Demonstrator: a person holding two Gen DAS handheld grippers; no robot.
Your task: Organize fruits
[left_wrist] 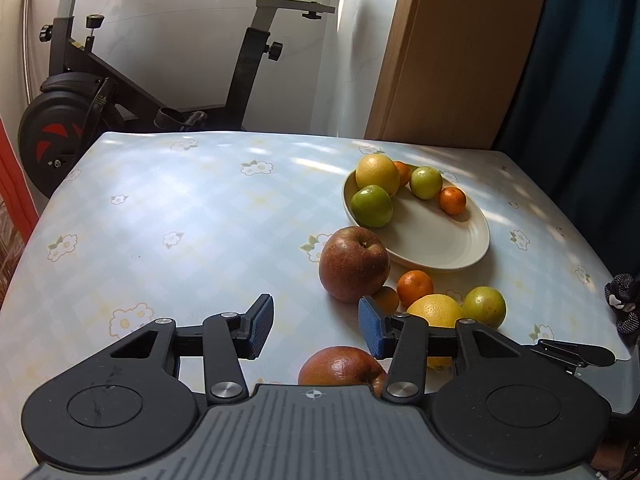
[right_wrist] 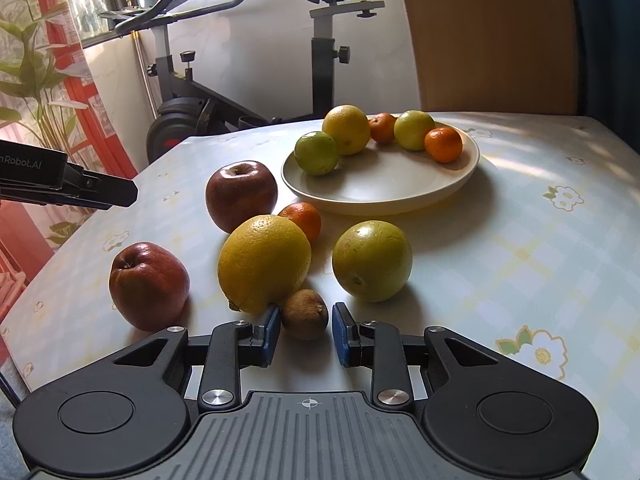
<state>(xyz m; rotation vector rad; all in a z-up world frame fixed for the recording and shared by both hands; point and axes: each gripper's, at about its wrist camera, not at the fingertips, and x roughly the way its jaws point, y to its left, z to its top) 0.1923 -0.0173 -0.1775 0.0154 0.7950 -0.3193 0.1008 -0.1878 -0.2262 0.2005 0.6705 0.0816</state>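
A cream plate (right_wrist: 384, 196) (left_wrist: 436, 248) holds a yellow citrus, two green fruits and two small oranges. Loose on the table are two red apples (right_wrist: 241, 194) (right_wrist: 149, 285), a big yellow citrus (right_wrist: 264, 262), a green citrus (right_wrist: 372, 266), a small orange (right_wrist: 302, 220) and a brown kiwi (right_wrist: 305, 314). My right gripper (right_wrist: 305, 332) is open, its blue pads on either side of the kiwi with a gap on the right. My left gripper (left_wrist: 316, 326) is open and empty, above the near apple (left_wrist: 340, 366), with the far apple (left_wrist: 354, 264) just ahead.
The table (left_wrist: 180, 208) has a pale flowered cloth. An exercise bike (left_wrist: 92, 92) stands behind its far edge, a wooden panel (left_wrist: 452, 52) at the back right. The left gripper's body (right_wrist: 68, 186) shows at the left of the right wrist view.
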